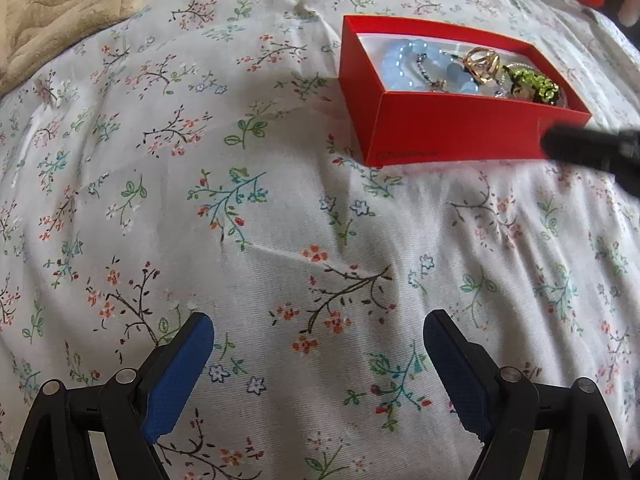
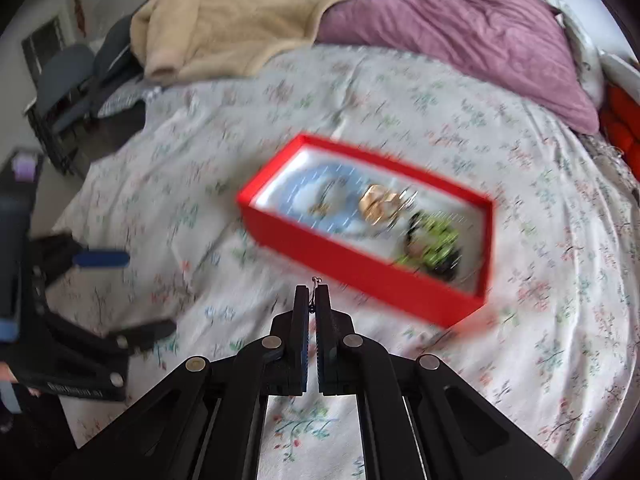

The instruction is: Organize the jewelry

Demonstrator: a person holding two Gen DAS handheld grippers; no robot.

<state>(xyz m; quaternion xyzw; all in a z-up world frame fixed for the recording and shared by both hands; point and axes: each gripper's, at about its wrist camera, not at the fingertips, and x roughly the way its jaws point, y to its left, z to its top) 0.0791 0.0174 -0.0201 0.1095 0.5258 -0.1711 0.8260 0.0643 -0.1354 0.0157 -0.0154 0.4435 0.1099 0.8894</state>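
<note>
Chain [image 2: 313, 294], thin, light, limp, slippery; pinched between shut right tongs [image 2: 313, 300], tip poking past. Best gripped mid-length. Red box [image 2: 360, 268] just ahead. Left tongs [image 1: 318, 344] wide, empty, over bed [image 1: 280, 220].

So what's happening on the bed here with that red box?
A person is sorting jewelry with two handheld grippers. The right gripper is shut on a small thin piece, too tiny to identify, in front of the red box, which holds a blue bead bracelet and other pieces. The left gripper is open and holds nothing.
</note>
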